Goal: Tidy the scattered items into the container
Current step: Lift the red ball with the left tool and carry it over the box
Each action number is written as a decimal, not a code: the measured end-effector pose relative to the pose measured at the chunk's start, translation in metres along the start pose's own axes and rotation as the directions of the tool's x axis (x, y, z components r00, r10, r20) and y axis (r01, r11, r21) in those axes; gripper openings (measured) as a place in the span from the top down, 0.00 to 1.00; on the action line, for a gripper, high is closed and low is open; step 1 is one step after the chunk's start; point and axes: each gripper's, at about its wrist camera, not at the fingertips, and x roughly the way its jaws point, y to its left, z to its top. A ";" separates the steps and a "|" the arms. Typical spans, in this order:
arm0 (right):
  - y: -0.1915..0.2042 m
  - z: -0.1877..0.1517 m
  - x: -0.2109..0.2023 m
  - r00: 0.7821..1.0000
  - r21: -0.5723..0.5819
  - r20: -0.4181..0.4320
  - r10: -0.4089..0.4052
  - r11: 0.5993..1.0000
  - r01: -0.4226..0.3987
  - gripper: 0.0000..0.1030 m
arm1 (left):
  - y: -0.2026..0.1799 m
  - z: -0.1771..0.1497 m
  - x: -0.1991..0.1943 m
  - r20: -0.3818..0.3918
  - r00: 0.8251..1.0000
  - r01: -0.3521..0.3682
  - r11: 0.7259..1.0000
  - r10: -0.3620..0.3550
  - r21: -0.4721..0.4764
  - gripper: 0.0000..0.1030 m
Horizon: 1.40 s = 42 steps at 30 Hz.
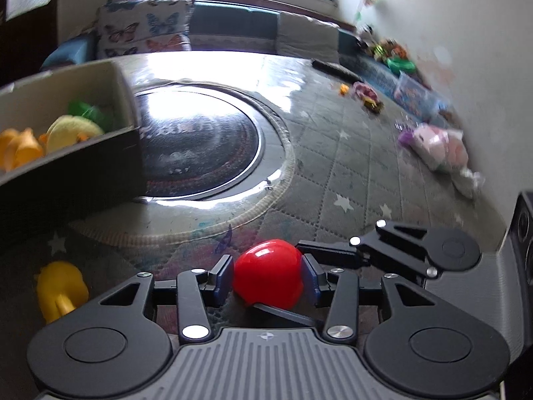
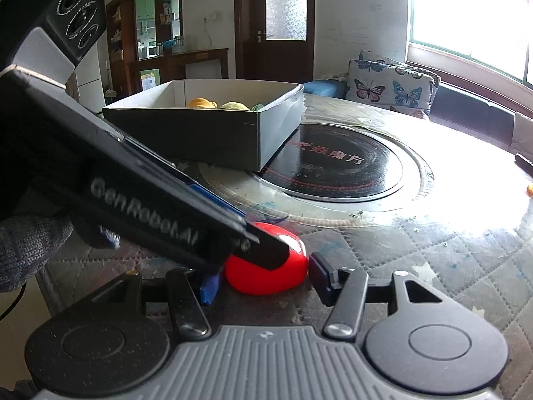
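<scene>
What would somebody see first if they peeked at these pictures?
The shiny red ball jumps out first, low in the middle on the quilted table cover, sitting between the blue-tipped fingers of the left gripper. Next comes the big black round plate set in the middle of the table, gleaming under the window light. Beside it stands a grey box with yellow and green toys already inside.

My quilted tabletop (image 2: 433,266) has a black round hotplate (image 2: 333,166) set in. On it sit the box (image 2: 200,133), red ball (image 1: 268,273) and yellow duck (image 1: 60,288).

"GenRobot.AI" runs along the left claw's (image 2: 263,250) body.
</scene>
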 end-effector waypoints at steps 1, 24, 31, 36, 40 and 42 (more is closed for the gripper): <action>0.000 0.000 0.000 1.000 0.001 0.001 0.000 1.000 0.000 0.45 | 0.000 0.001 0.001 -0.005 1.000 -0.001 1.000 0.001 0.010 0.52; 0.015 0.052 -0.002 0.994 -0.116 0.108 0.033 0.993 -0.020 0.46 | 0.020 0.022 -0.047 0.156 0.985 -0.074 0.997 0.075 -0.009 0.48; 0.036 0.099 0.026 0.983 -0.209 0.163 0.084 0.977 -0.048 0.46 | 0.057 0.039 -0.072 0.233 0.957 -0.168 0.984 0.176 -0.054 0.48; 0.057 0.130 0.056 0.976 -0.252 0.173 0.132 0.964 -0.086 0.46 | 0.089 0.047 -0.085 0.254 0.935 -0.233 0.969 0.246 -0.081 0.48; 0.071 0.146 0.081 0.971 -0.258 0.157 0.179 0.957 -0.135 0.46 | 0.118 0.048 -0.089 0.240 0.928 -0.266 0.958 0.285 -0.109 0.48; 0.080 0.153 0.096 0.968 -0.266 0.144 0.203 0.951 -0.160 0.46 | 0.132 0.049 -0.089 0.226 0.927 -0.278 0.953 0.299 -0.124 0.48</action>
